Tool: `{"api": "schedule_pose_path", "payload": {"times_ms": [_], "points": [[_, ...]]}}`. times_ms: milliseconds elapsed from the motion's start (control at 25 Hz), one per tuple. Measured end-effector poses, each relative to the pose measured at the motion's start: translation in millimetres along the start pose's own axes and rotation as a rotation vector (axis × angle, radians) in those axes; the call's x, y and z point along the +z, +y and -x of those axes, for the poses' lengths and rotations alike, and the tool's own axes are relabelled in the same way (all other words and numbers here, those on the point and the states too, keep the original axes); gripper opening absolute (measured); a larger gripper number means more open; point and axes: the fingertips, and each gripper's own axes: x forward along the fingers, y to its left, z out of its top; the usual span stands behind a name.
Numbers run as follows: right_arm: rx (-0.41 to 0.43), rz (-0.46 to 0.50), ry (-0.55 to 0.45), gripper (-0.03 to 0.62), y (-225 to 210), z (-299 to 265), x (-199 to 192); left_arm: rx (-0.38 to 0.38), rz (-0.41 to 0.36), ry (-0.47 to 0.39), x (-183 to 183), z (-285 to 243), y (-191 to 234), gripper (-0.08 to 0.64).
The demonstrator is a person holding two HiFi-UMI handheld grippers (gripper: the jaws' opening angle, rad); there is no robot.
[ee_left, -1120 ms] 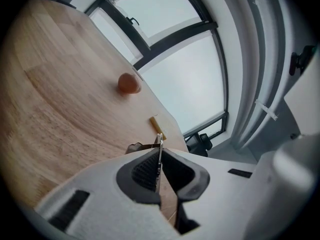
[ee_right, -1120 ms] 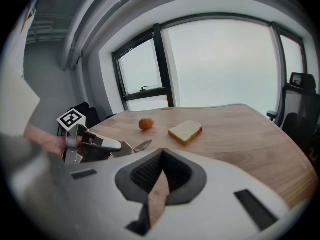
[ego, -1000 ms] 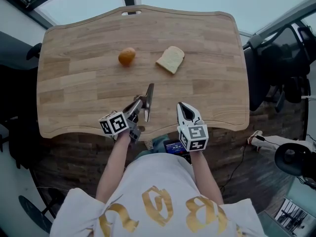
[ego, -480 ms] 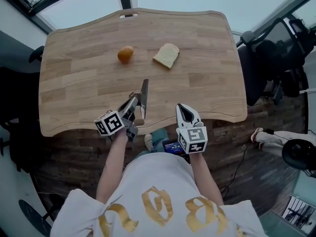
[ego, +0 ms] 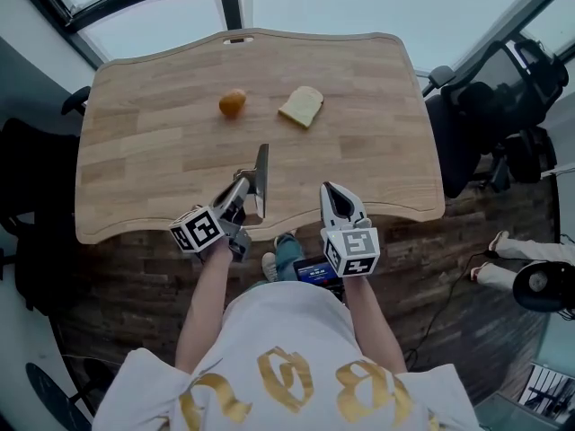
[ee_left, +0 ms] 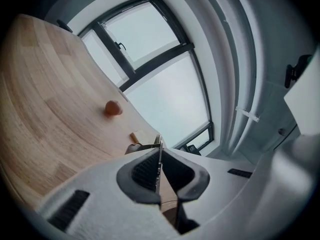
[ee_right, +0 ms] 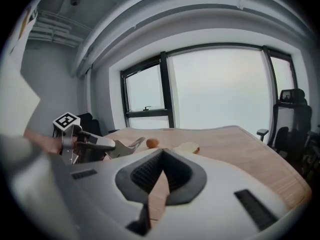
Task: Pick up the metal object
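Left tool (ego: pixel 241 187): jaws clamped on the metal object (ego: pixel 261 173), a thin flat blade-like piece held edge-on between the pads, its long end projecting forward past the tips. Right tool (ego: pixel 336 201): jaws together with nothing between them, carried level beside the left one and well apart from the object. Change noted against a second ago: both tools have come up and back toward the person, and the metal object has come with the left tool. It now sits over the near edge of the table (ego: pixel 386 151), and the right gripper view shows it raised clear of the wood. Assessment: the pick-up appears made, and what remains is to keep the grip steady, since a thin piece held by one end could twist or slip in the pads. Surroundings: a small orange round item (ego: pixel 232 102) and a slice of bread (ego: pixel 301 106) lie on the far half of the table, near each other and well apart from both tools. A dark office chair (ego: pixel 476 124) stands off the table's right side. Nothing obstructs the raised object.
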Motion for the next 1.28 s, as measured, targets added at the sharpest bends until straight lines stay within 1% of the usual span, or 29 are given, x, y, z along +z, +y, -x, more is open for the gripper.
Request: {"api": "schedule_pose_path", "payload": {"times_ms": [80, 200, 320, 400, 640, 840, 1000, 1280], "points": [[-0.008, -0.013, -0.032, 0.011, 0, 5, 10, -0.010, -0.009, -0.029, 8, 6, -12, 0.028], [-0.018, -0.022, -0.088, 0.011, 3, 15, 26, -0.042, -0.047, -0.078, 25, 16, -35, 0.028], [-0.012, -0.027, -0.122, 0.011, 6, 19, 40, -0.078, -0.061, -0.129, 41, 21, -58, 0.028], [-0.015, -0.028, -0.141, 0.011, 6, 20, 46, -0.096, -0.069, -0.145, 46, 23, -68, 0.028], [-0.023, -0.015, -0.170, 0.011, 3, 24, 58, -0.105, -0.073, -0.155, 46, 26, -78, 0.028], [-0.023, -0.008, -0.174, 0.011, -1, 23, 65, -0.136, -0.080, -0.163, 47, 22, -93, 0.028], [0.019, -0.008, -0.176, 0.011, 1, 22, 67, -0.155, -0.094, -0.159, 47, 16, -102, 0.028], [0.051, -0.016, -0.160, 0.011, 1, 22, 63, -0.163, -0.115, -0.146, 45, 10, -108, 0.028]]}}
